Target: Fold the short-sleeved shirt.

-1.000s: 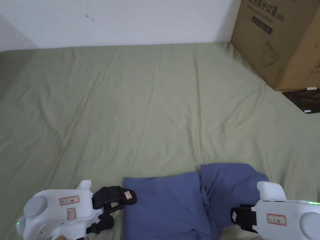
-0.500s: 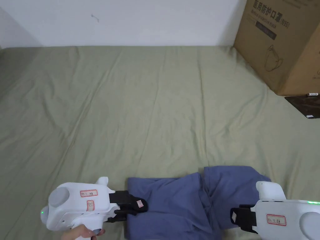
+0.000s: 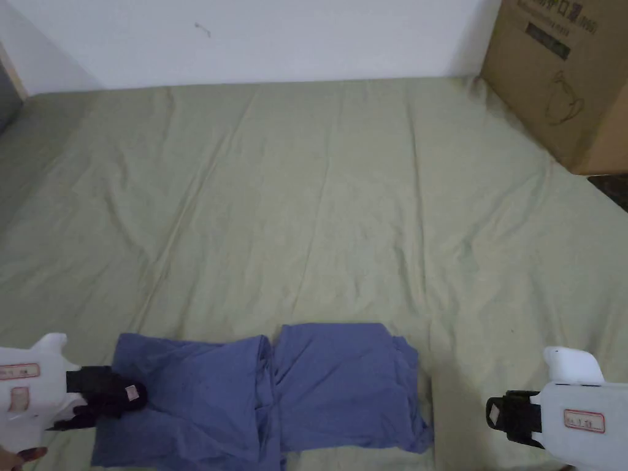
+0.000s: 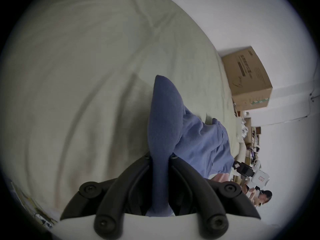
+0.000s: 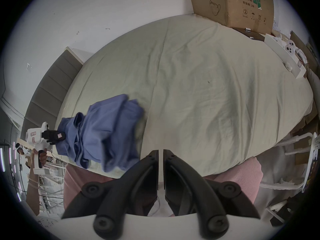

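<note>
A blue short-sleeved shirt lies partly folded on the green bed sheet, close to the near edge. My left gripper is at the shirt's left edge and is shut on a pinch of the blue fabric; the left gripper view shows the cloth running up between the jaws. My right gripper hovers to the right of the shirt, apart from it. Its jaws stand together with nothing between them. From the right gripper view, the left gripper holds the shirt at its far end.
A large cardboard box stands at the bed's far right corner against the white wall. The sheet beyond the shirt is wide and wrinkled. Clutter and another person are past the bed's edge.
My left gripper went from open beside the shirt to shut on its left edge and dragged it left. The right gripper, earlier at the shirt's right part, now stands apart from it.
</note>
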